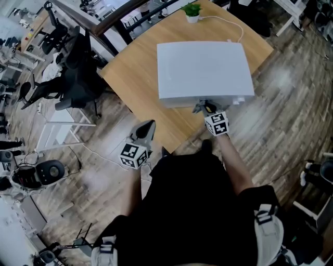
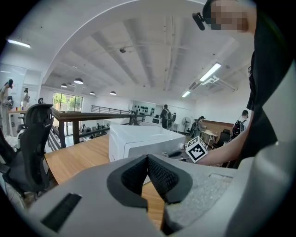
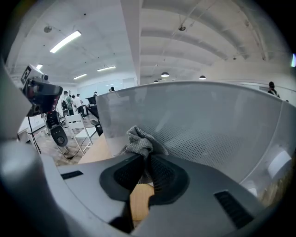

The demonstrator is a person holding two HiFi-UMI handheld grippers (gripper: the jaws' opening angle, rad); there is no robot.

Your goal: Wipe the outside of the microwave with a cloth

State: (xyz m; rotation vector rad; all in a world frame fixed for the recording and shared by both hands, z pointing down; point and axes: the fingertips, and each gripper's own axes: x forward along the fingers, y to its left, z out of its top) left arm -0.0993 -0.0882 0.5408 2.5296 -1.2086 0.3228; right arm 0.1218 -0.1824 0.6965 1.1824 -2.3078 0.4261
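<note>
The white box-shaped microwave [image 1: 203, 70] sits on the light wooden worktop [image 1: 132, 72], toward its right side, with its front facing me. The crumpled grey knitted cloth [image 3: 138, 141] is right up against that front, at the dotted door panel near its left end. My right tongs [image 3: 147, 163] are clamped tight on the cloth, a fold of it pinched between the black ribbed pads [image 3: 162, 173] and the rest bunched out past the tips. In the head view the right tongs are at the lower edge of the microwave's front, just over the near edge of the worktop. My left tongs [image 2: 148, 159] are pressed together with nothing between them, held off the near left edge of the worktop, well apart from the microwave and pointing up toward it. A small green potted plant [image 1: 192, 11] stands at the far corner of the worktop behind the microwave, and a black office chair [image 1: 73, 78] stands on the floor to the left.
</note>
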